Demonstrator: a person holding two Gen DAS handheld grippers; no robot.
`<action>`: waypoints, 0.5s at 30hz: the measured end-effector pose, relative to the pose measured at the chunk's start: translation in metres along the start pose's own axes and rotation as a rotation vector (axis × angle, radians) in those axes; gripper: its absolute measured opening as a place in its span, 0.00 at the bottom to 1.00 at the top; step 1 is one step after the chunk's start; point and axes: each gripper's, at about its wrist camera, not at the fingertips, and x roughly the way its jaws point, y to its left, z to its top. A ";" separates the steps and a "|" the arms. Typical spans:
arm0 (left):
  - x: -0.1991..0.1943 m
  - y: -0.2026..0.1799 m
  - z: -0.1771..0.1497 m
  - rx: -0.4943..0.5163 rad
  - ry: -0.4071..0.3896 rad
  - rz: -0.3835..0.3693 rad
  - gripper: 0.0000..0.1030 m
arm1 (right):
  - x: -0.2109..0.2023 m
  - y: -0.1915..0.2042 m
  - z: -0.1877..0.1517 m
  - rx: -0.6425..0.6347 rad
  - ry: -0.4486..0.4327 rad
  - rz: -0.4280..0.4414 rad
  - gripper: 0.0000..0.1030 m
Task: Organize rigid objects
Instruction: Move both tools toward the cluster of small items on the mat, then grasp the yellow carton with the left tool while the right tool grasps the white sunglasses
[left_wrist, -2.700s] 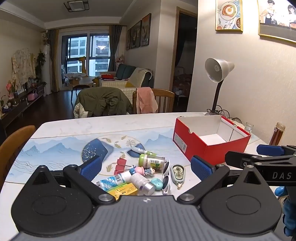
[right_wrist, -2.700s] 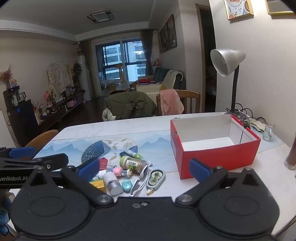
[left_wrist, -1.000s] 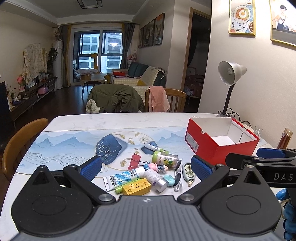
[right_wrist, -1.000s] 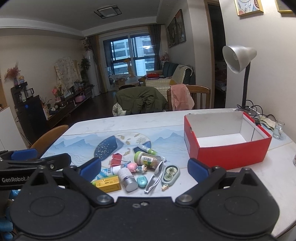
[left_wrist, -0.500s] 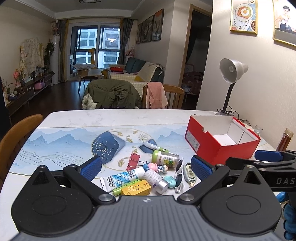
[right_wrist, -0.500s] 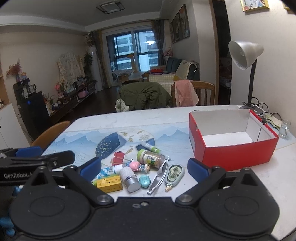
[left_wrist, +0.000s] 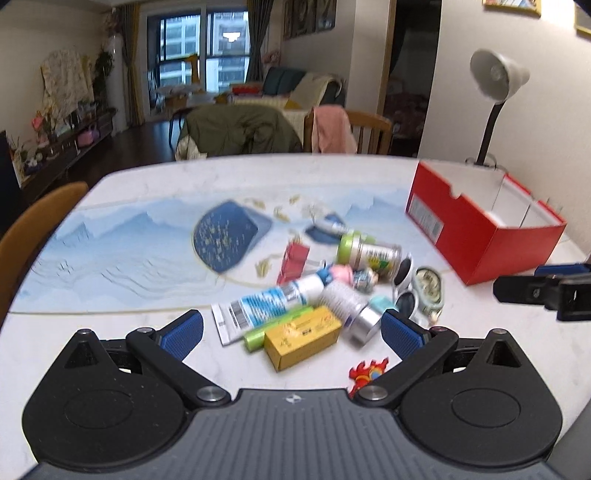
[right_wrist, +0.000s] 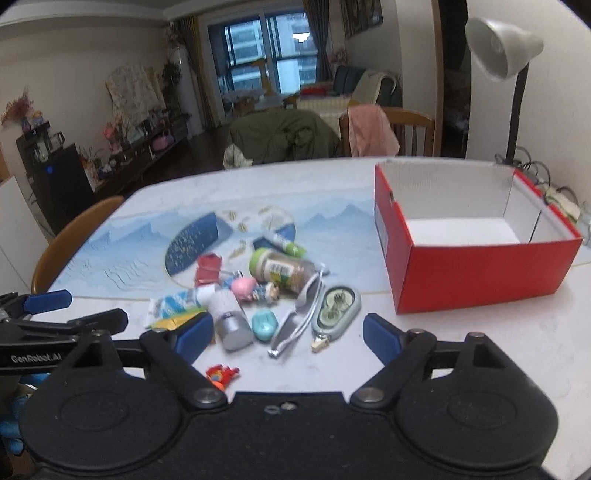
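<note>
Both grippers, the right gripper (right_wrist: 288, 334) and left gripper (left_wrist: 291, 332), are hovering released over the pile, the right one's jaws having just been narrowing on nothing, with the sunglasses (right_wrist: 299, 314) lying lengthwise straight ahead of it, nearer the table's (right_wrist: 461, 332) front edge than the red box (right_wrist: 480, 269).

White marble-look table (right_wrist: 461, 332) bearing a blue mountain-print mat (right_wrist: 129, 254), on which part of the clutter rests. At the centre lies a cluster: jar (right_wrist: 282, 269), toothpaste tube (left_wrist: 273, 301), yellow box (left_wrist: 303, 338), silver-capped bottle (right_wrist: 231, 317), sunglasses (right_wrist: 299, 317), correction-tape dispenser (right_wrist: 336, 310), red clip (right_wrist: 208, 269) and small figurine (right_wrist: 255, 288). An open red box (right_wrist: 480, 273) stands at 3 o'clock of the cluster, a red sticker (right_wrist: 221, 373) at 6 o'clock.
</note>
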 end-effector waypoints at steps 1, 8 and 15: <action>0.007 -0.001 -0.001 -0.002 0.016 0.005 1.00 | 0.005 -0.001 0.000 -0.007 0.006 -0.001 0.86; 0.048 -0.007 -0.003 -0.040 0.082 0.062 1.00 | 0.042 -0.009 0.008 -0.027 0.064 -0.002 0.80; 0.081 -0.016 -0.003 -0.070 0.122 0.106 1.00 | 0.076 -0.013 0.018 -0.025 0.111 -0.004 0.76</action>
